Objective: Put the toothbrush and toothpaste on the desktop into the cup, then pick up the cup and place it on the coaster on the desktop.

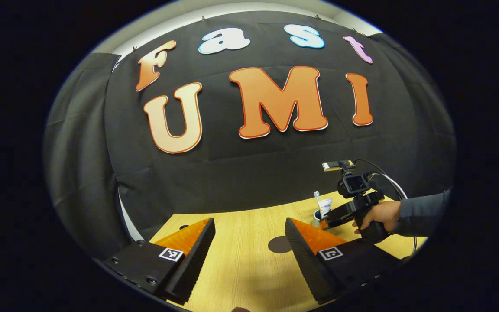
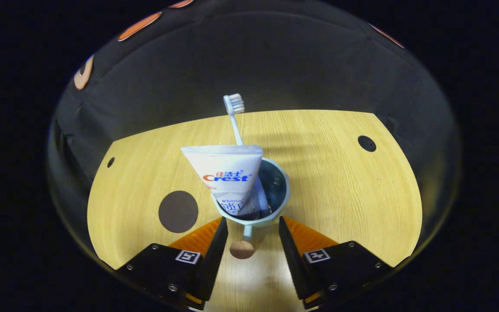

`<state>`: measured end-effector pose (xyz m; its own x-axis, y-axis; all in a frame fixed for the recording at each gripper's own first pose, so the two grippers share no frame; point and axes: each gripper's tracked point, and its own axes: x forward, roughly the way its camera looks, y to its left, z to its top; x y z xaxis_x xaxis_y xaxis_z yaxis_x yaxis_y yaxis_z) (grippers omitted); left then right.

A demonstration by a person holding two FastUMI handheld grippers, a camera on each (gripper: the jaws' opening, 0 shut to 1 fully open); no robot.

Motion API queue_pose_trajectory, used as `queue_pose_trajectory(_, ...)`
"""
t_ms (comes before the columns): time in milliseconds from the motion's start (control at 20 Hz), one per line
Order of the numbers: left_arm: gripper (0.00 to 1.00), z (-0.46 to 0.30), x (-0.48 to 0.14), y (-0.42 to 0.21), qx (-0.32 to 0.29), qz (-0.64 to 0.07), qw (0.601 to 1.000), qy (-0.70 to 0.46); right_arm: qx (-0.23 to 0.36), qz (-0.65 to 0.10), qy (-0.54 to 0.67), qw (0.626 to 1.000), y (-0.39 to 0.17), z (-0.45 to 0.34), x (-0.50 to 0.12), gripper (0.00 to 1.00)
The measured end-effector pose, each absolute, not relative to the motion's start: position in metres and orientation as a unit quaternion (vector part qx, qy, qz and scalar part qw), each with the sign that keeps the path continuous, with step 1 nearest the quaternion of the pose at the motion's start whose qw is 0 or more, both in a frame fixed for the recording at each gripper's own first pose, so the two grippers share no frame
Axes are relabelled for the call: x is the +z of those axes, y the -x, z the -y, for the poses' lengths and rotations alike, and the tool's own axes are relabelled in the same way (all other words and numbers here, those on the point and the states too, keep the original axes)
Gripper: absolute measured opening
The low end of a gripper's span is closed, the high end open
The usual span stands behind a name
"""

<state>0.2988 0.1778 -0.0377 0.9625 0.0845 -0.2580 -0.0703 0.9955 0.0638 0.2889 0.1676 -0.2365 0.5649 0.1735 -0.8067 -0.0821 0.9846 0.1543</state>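
Observation:
A pale blue cup (image 2: pixel 275 197) stands upright on the wooden desktop (image 2: pixel 345 195), with the white toothpaste tube (image 2: pixel 228 175) and the white toothbrush (image 2: pixel 233 113) standing in it. Its handle (image 2: pixel 247 232) points toward me and lies between the fingers of my right gripper (image 2: pixel 253 234), which is open, with a gap on each side. The dark round coaster (image 2: pixel 178 211) lies on the desk left of the cup. In the left gripper view, my left gripper (image 1: pixel 249 240) hovers open over the desk. The coaster (image 1: pixel 279 245) lies just beyond its right finger. The cup (image 1: pixel 317 216) and the hand-held right gripper (image 1: pixel 353 203) are farther right.
Small round holes are cut in the desktop, one at the far right (image 2: pixel 367 143) and one at the far left (image 2: pixel 110 162). A sleeved hand (image 1: pixel 383 216) holds the right gripper, with a cable looping behind it. Black cloth walls close off the desk's far edges.

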Motion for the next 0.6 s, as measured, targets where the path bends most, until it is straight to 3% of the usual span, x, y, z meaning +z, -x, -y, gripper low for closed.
queue_pose_trajectory(100, 0.97, -0.183, -0.036, -0.292, 0.045, -0.134, 0.99, -0.026, 0.062, -0.47, -0.049, 0.879, -0.287, -0.167, -0.241, 0.58)
queue_pose_trajectory(150, 0.97, -0.185, -0.036, -0.289, 0.047, -0.136, 0.989, -0.023, 0.056, -0.476, -0.046, 0.877, -0.284, -0.166, -0.244, 0.6)
queue_pose_trajectory(200, 0.97, -0.187, -0.037, -0.288, 0.05, -0.138, 0.989, -0.02, 0.05, -0.479, -0.046, 0.875, -0.282, -0.167, -0.246, 0.52)
queue_pose_trajectory(250, 0.97, -0.189, -0.038, -0.288, 0.051, -0.14, 0.989, -0.017, 0.046, -0.482, -0.045, 0.874, -0.281, -0.166, -0.248, 0.51)
queue_pose_trajectory(300, 0.97, -0.191, -0.039, -0.287, 0.053, -0.14, 0.989, -0.015, 0.043, -0.481, -0.041, 0.875, -0.281, -0.166, -0.248, 0.35)
queue_pose_trajectory(350, 0.97, -0.194, -0.04, -0.288, 0.053, -0.141, 0.989, -0.013, 0.043, -0.481, -0.036, 0.875, -0.281, -0.165, -0.247, 0.29)
queue_pose_trajectory(600, 0.97, -0.201, -0.041, -0.293, 0.053, -0.137, 0.989, -0.009, 0.055, -0.484, -0.021, 0.873, -0.281, -0.166, -0.248, 0.19)
